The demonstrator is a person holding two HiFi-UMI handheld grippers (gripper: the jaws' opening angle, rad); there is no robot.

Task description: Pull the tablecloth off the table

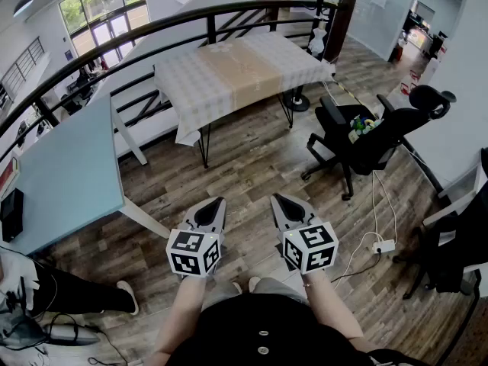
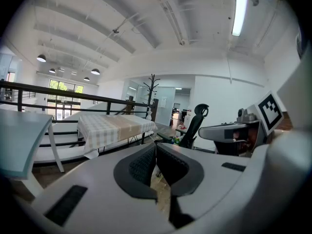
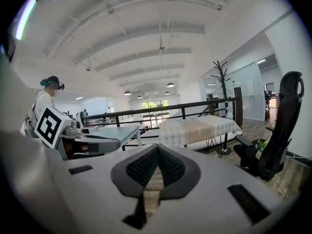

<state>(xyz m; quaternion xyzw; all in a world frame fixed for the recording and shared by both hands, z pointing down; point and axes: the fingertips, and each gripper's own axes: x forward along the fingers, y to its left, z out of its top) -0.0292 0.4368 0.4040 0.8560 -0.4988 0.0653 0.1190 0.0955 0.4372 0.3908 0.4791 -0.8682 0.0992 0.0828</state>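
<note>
- Task item: cloth (image 1: 236,71), pale check with a tan band down the middle. It is spread over the table (image 1: 204,145) at the far side of the floor, against the railing (image 1: 152,29). Its hems hang over the near side and both ends, and one corner droops low by the near left leg.
- Tool: left gripper (image 1: 218,204), jaws pressed together with nothing between them. It is held low before the body, well apart from the cloth.
- Tool: right gripper (image 1: 277,201), jaws likewise pressed together and empty. It sits near the left one and points toward the table.
- Step in hand, as judged: the approach. No part of the pull is done, and the cloth lies fully on.
- Path: open wood floor lies between the person and the table.
  - The blue table (image 1: 65,174) stands to the left.
  - The chair (image 1: 366,139) stands to the right, near the table's right end.
  - A power strip (image 1: 383,245) with its cable lies on the floor at the right.
  - Straight ahead looks the cleanest line.
- Grip, advised: spread both jaws before reaching the near hem. Take it at two places well apart, so the cloth comes off evenly rather than bunching.
- Pull, advised: draw toward the body, low and level. Nothing shows standing on the cloth, so no load seems at risk.
- Risk: the drooping corner may catch on a leg.
</note>
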